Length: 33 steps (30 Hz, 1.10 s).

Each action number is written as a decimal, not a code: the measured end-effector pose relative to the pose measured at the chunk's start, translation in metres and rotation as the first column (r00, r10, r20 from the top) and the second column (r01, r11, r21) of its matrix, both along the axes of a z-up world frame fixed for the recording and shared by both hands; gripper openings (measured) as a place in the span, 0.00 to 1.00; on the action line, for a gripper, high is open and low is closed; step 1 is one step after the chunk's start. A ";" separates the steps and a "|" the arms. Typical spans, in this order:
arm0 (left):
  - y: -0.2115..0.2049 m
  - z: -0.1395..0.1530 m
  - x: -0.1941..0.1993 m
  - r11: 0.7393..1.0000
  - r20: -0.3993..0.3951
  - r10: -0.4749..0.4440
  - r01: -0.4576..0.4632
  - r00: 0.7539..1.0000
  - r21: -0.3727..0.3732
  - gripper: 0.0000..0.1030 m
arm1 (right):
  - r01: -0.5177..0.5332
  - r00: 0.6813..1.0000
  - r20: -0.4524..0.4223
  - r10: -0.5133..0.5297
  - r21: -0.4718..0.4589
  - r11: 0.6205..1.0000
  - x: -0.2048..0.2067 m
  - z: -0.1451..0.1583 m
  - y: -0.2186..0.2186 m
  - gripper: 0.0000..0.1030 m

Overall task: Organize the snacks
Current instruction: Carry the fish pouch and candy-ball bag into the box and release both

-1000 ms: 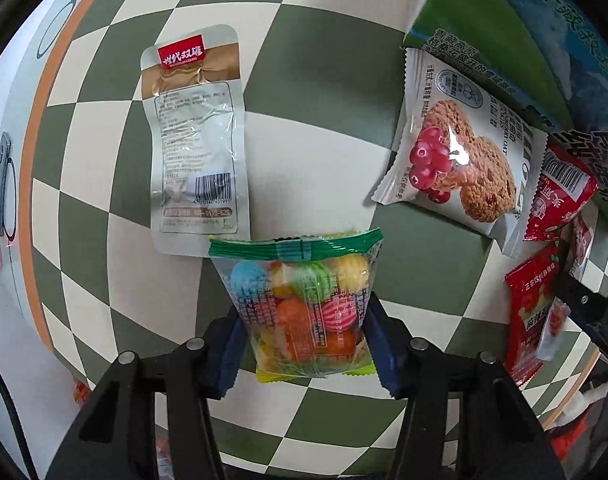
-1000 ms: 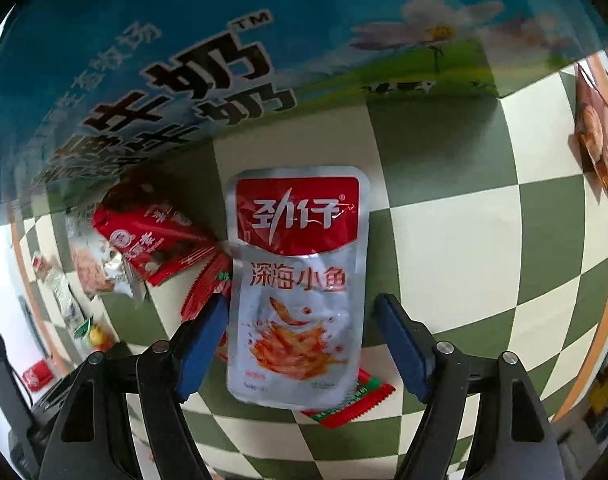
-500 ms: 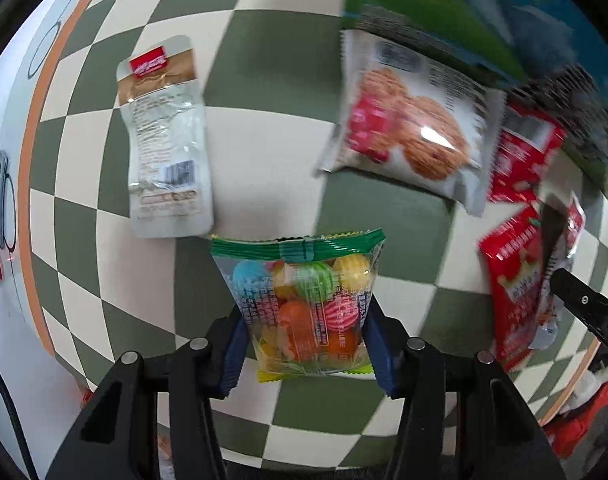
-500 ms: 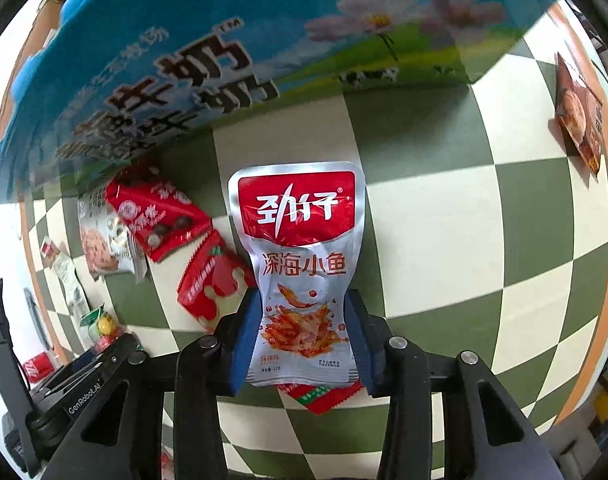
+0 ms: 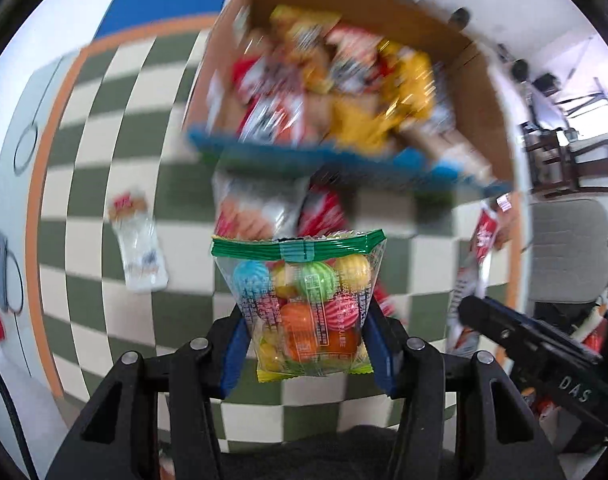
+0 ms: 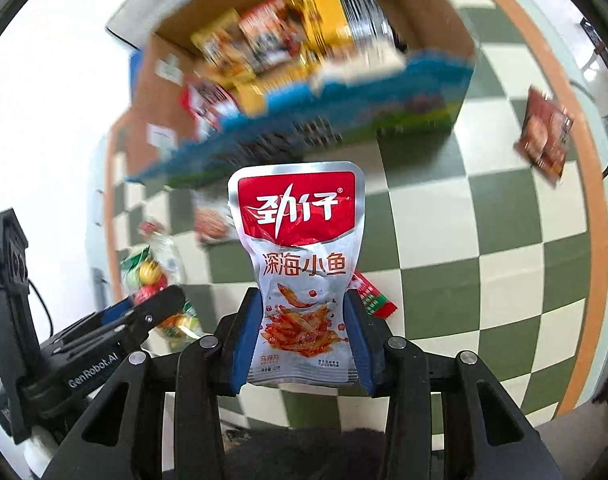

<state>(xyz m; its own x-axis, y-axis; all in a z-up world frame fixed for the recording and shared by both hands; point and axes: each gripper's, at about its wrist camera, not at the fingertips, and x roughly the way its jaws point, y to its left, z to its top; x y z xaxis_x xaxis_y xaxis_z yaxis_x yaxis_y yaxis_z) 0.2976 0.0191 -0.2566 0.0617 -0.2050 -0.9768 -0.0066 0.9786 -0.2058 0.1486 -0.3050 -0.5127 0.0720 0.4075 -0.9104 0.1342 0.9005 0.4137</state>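
The left gripper (image 5: 305, 340) is closed on the candy bag (image 5: 300, 300), its blue pads pressing the bag's lower sides; the bag stands upright between the jaws, its sealed top pointing toward the cardboard box (image 5: 483, 76). The right gripper (image 6: 304, 336) is clamped on the fish snack pouch (image 6: 300, 264) in the same manner, low on the pouch, so that the printed upper half stands free above the pads. Judged from the task, each low side grip leaves the pack's top clear for release into the box; both packs hang above the checkered bench (image 6: 503, 240), on the near side of the box.

The box is open at the top and already holds many blurred yellow and red packets; its near wall is printed blue and green. Other snacks lie on the bench beside the box: a clear pouch (image 5: 138, 248) well to its left in the left wrist view, and a dark red packet (image 6: 543, 136) apart to its right in the right wrist view; more red packs lie just before its near wall.

The candy bag is transparent film with a green crimped top band and a yellow-green bottom seal; round sweets in blue, green, yellow, orange and striped pink show through. The fish snack pouch is silver with a red header panel, white characters, and a picture of small reddish fish; the film is creased where the pads squeeze it.
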 end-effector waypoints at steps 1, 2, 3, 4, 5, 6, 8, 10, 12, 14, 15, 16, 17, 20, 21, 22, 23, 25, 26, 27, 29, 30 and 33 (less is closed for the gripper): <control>-0.002 0.009 0.005 1.000 0.011 -0.005 0.006 1.000 -0.017 0.47 | 0.008 1.000 0.018 -0.008 0.011 1.000 0.002 0.013 -0.007 0.43; -0.006 0.018 0.016 0.999 0.025 -0.011 0.012 1.000 -0.033 0.47 | 0.014 0.999 0.035 -0.014 0.019 1.000 0.005 0.023 -0.013 0.43; -0.011 0.028 0.028 0.999 0.041 -0.018 0.019 0.999 -0.042 0.48 | 0.022 0.998 0.055 -0.023 0.028 0.999 0.009 0.034 -0.016 0.43; -0.016 0.035 0.040 0.999 0.055 -0.026 0.028 0.998 -0.045 0.48 | 0.027 0.997 0.077 -0.029 0.033 0.999 0.015 0.046 -0.020 0.43; -0.021 0.036 0.049 0.998 0.062 -0.031 0.034 0.998 -0.047 0.48 | 0.030 0.994 0.100 -0.033 0.030 0.999 0.021 0.056 -0.021 0.43; -0.026 0.042 0.063 0.998 0.075 -0.045 0.049 0.996 -0.042 0.48 | 0.033 0.991 0.127 -0.035 0.021 0.999 0.029 0.067 -0.026 0.43; -0.032 0.049 0.085 0.998 0.091 -0.061 0.064 0.994 -0.025 0.48 | 0.036 0.985 0.168 -0.033 -0.015 0.999 0.049 0.083 -0.034 0.43; -0.040 0.045 0.116 0.997 0.084 -0.081 0.082 0.993 -0.007 0.48 | 0.045 0.979 0.200 -0.032 -0.061 0.997 0.069 0.089 -0.036 0.43; -0.043 0.034 0.139 0.996 0.056 -0.087 0.088 0.995 -0.006 0.48 | 0.049 0.979 0.204 -0.026 -0.109 0.993 0.093 0.087 -0.042 0.43; -0.046 0.018 0.158 0.995 0.014 -0.096 0.096 0.995 -0.010 0.48 | 0.055 0.981 0.189 -0.029 -0.132 0.990 0.113 0.079 -0.047 0.43; -0.047 0.009 0.169 0.996 -0.010 -0.088 0.088 0.996 -0.010 0.48 | 0.058 0.983 0.181 -0.031 -0.146 0.988 0.123 0.072 -0.047 0.43; -0.049 0.003 0.175 0.996 -0.026 -0.094 0.094 0.995 -0.010 0.48 | 0.058 0.985 0.170 -0.031 -0.155 0.986 0.131 0.067 -0.049 0.43; -0.051 -0.005 0.182 0.995 -0.048 -0.101 0.101 0.994 -0.007 0.48 | 0.062 0.987 0.159 -0.035 -0.162 0.985 0.138 0.062 -0.050 0.43; -0.054 -0.026 0.195 0.995 -0.102 -0.103 0.104 0.989 -0.003 0.48 | 0.066 0.991 0.126 -0.044 -0.178 0.982 0.154 0.047 -0.055 0.44; -0.055 -0.031 0.198 0.994 -0.111 -0.106 0.107 0.988 0.000 0.48 | 0.066 0.992 0.114 -0.046 -0.180 0.982 0.158 0.042 -0.055 0.44; -0.056 -0.034 0.200 0.994 -0.120 -0.108 0.110 0.987 0.006 0.48 | 0.065 0.994 0.102 -0.047 -0.185 0.981 0.162 0.036 -0.056 0.44; -0.057 -0.038 0.202 0.994 -0.130 -0.108 0.111 0.986 0.017 0.48 | 0.064 0.995 0.093 -0.047 -0.187 0.980 0.165 0.030 -0.056 0.45; -0.060 -0.046 0.205 0.992 -0.155 -0.119 0.124 0.981 0.019 0.48 | 0.068 0.996 0.077 -0.055 -0.189 0.980 0.169 0.022 -0.058 0.48; -0.061 -0.050 0.207 0.991 -0.167 -0.128 0.132 0.978 0.014 0.48 | 0.069 0.996 0.064 -0.058 -0.186 0.980 0.172 0.018 -0.059 0.54; -0.061 -0.054 0.208 0.991 -0.177 -0.130 0.135 0.976 0.014 0.49 | 0.077 0.996 0.055 -0.068 -0.186 0.980 0.173 0.015 -0.061 0.56; -0.059 -0.056 0.211 0.992 -0.181 -0.123 0.126 0.976 0.002 0.71 | 0.087 0.996 0.028 -0.083 -0.191 0.978 0.176 0.009 -0.064 0.64; -0.058 -0.055 0.212 0.992 -0.173 -0.123 0.125 0.977 0.002 0.78 | 0.089 0.996 0.020 -0.087 -0.187 0.978 0.177 0.007 -0.065 0.73; -0.055 -0.047 0.214 0.993 -0.150 -0.114 0.115 0.982 0.002 0.85 | 0.080 0.997 0.024 -0.076 -0.181 0.980 0.176 0.008 -0.062 0.77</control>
<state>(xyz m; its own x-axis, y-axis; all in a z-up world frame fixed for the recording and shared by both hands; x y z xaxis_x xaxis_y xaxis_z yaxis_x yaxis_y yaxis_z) 0.5120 -0.0359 -0.3039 -0.1078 -0.1915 -0.9756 0.0758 0.9768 -0.2001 0.3248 -0.3674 -0.5049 0.1132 0.2275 -0.9672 0.2014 0.9480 0.2466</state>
